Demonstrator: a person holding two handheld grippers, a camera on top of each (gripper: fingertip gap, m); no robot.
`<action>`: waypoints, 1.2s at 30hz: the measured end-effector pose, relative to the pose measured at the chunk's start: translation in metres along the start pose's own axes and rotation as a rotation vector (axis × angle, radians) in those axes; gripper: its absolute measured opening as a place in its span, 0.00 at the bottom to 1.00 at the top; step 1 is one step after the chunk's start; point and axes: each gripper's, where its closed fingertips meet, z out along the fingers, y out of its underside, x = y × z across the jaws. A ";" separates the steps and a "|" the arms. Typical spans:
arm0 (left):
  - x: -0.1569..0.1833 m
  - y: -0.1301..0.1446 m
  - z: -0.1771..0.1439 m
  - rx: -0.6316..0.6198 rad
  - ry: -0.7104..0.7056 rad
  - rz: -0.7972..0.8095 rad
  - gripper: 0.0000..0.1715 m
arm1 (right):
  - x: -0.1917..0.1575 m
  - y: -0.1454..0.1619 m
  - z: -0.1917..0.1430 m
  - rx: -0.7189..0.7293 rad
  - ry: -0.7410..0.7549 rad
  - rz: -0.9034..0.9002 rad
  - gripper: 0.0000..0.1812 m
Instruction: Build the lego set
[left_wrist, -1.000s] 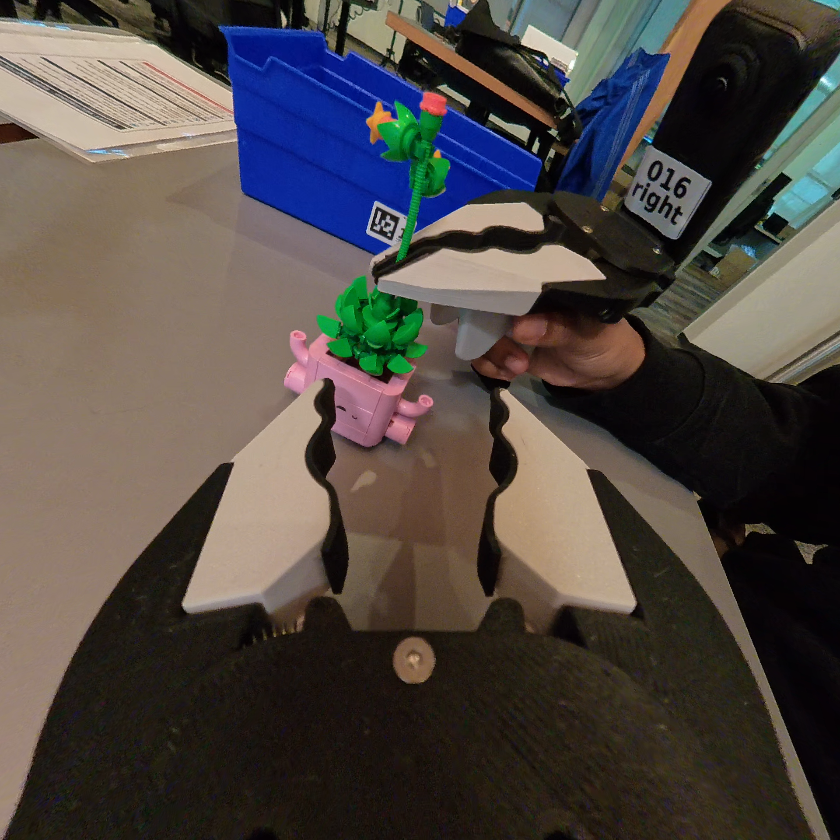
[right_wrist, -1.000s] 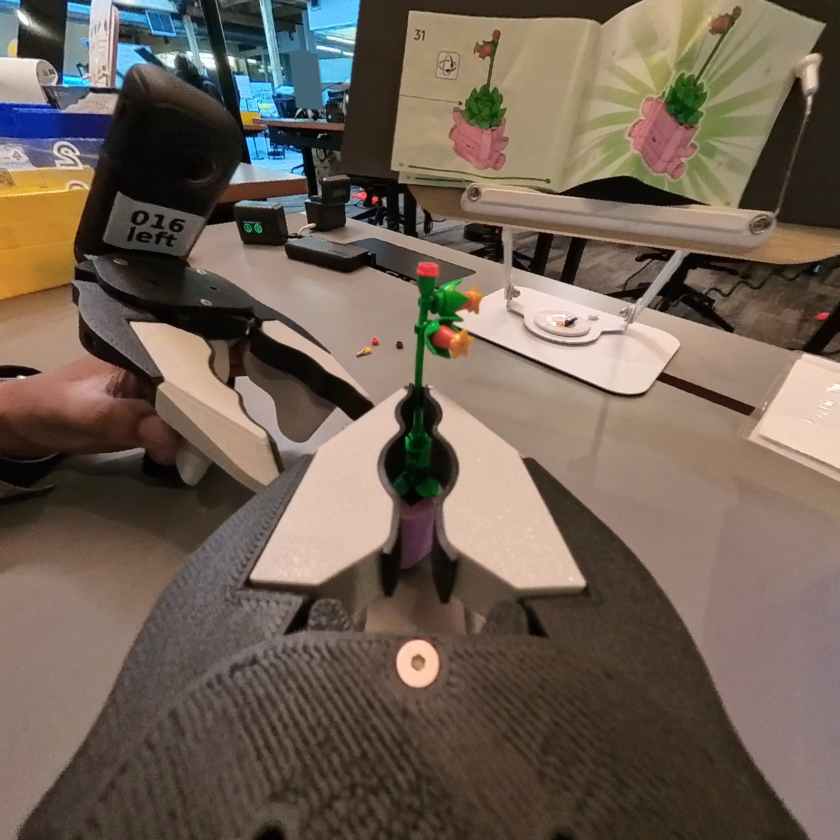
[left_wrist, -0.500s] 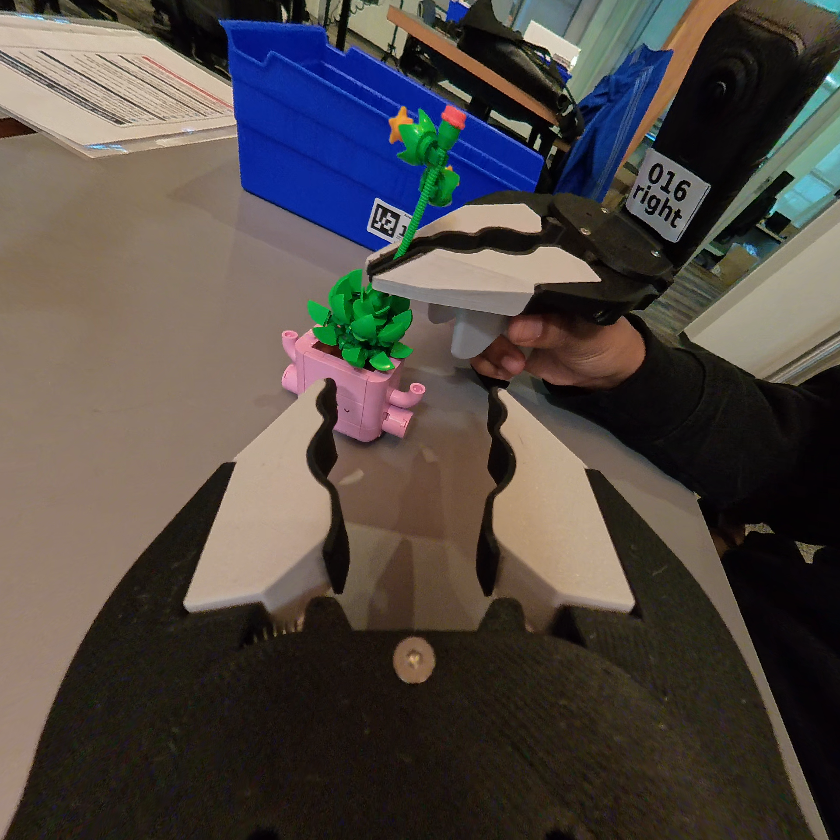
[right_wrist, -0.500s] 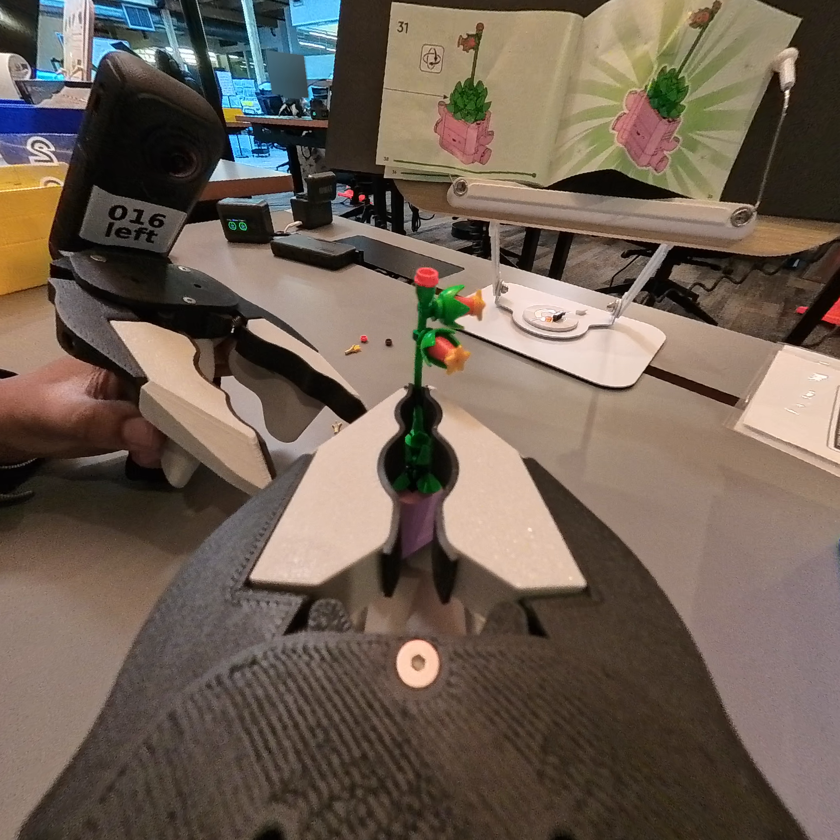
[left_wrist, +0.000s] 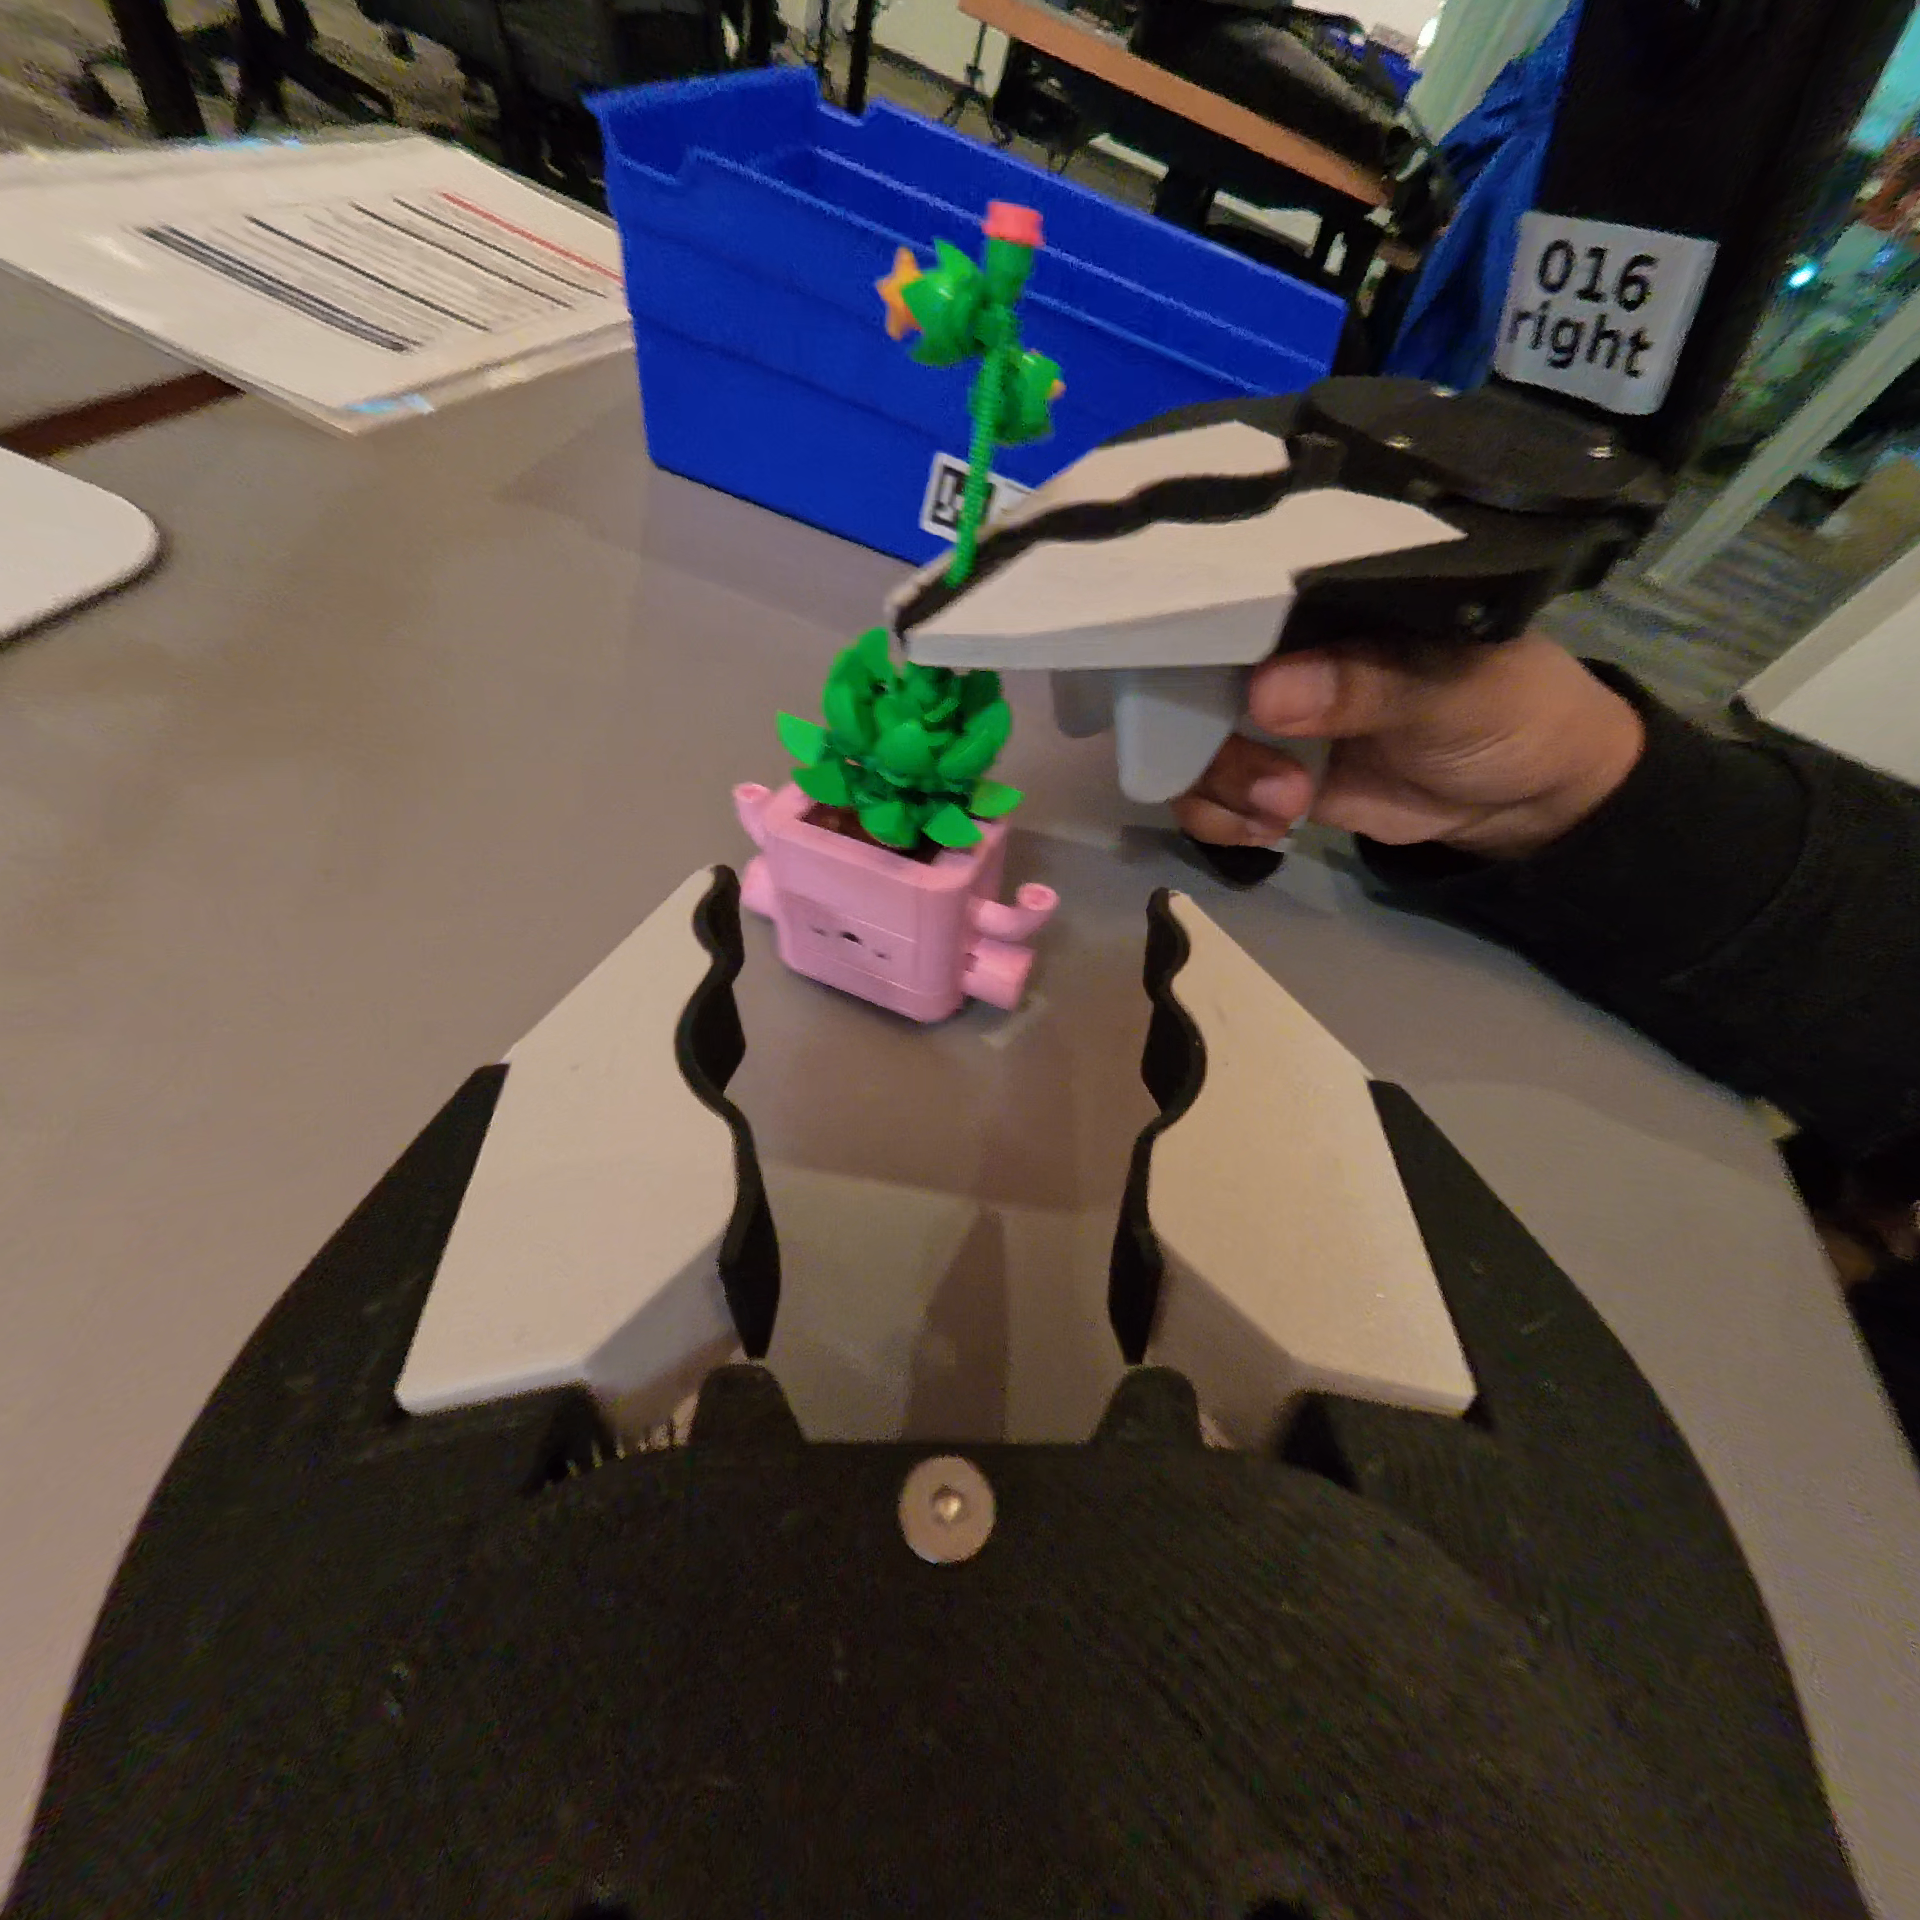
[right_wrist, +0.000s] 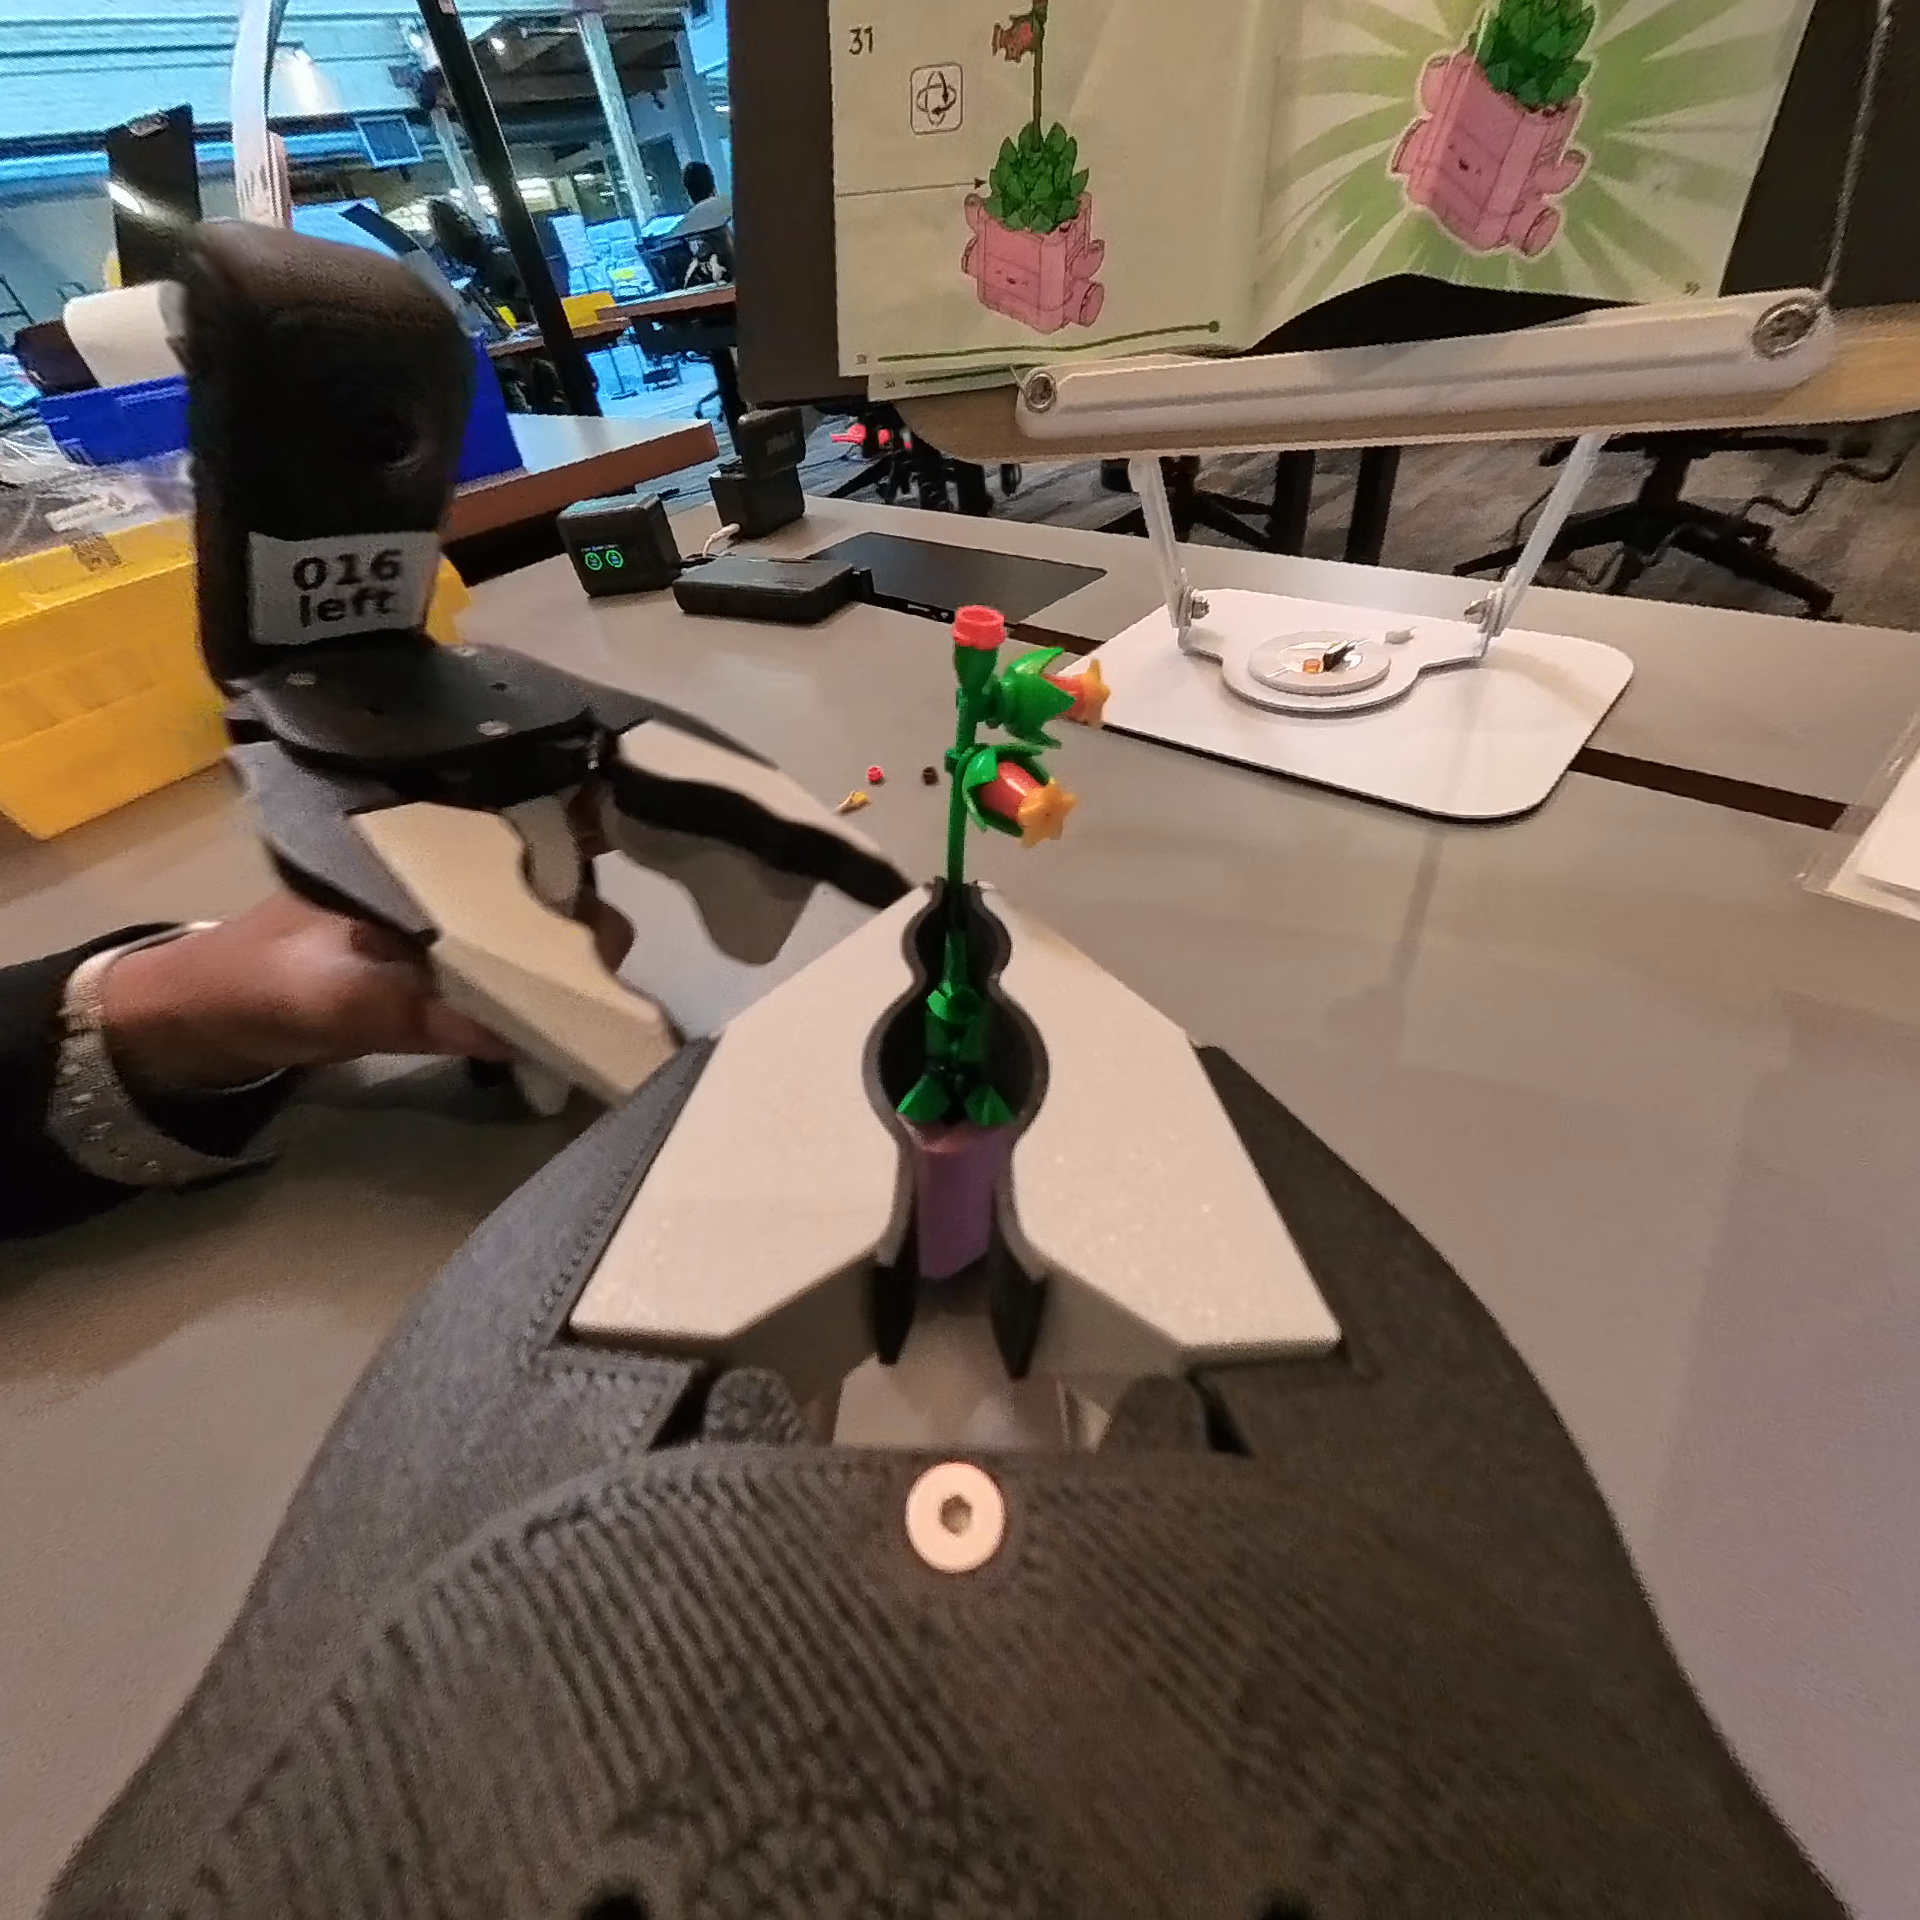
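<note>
A pink square pot (left_wrist: 883, 925) with a green leafy plant (left_wrist: 904, 738) on top stands on the grey table. My left gripper (left_wrist: 935, 894) is open and empty, its fingertips on either side of the pot's near face, not touching it. My right gripper (right_wrist: 956, 894) is shut on a green flower stem (right_wrist: 966, 769) with orange and red blooms, a purple piece (right_wrist: 951, 1195) at its base. In the left wrist view the right gripper (left_wrist: 904, 623) holds the stem (left_wrist: 987, 416) upright just above the plant. The stem's lower end is hidden between the fingers.
A blue bin (left_wrist: 831, 312) stands behind the pot, with a laminated sheet (left_wrist: 312, 260) to its left. An open instruction booklet (right_wrist: 1039, 187) rests on a white stand (right_wrist: 1351, 727). Small loose pieces (right_wrist: 894, 779) lie beyond the left gripper (right_wrist: 779, 966). A yellow bin (right_wrist: 83, 675) is at far left. Tip to tip, the grippers are about 5 cm apart.
My right gripper has carried the stem further over the plant and the stem now stands more upright. My left gripper stays open and has turned slightly toward the pot.
</note>
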 end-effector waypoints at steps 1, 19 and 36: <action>-0.008 -0.004 0.002 0.002 -0.013 0.012 0.47 | 0.000 0.000 0.000 -0.002 -0.007 0.008 0.00; -0.008 0.004 0.018 -0.143 0.262 -0.017 0.39 | -0.001 0.001 -0.003 0.037 -0.057 0.042 0.00; -0.009 0.012 0.019 -0.164 0.041 0.205 0.29 | -0.005 0.007 0.000 -0.004 0.003 -0.121 0.01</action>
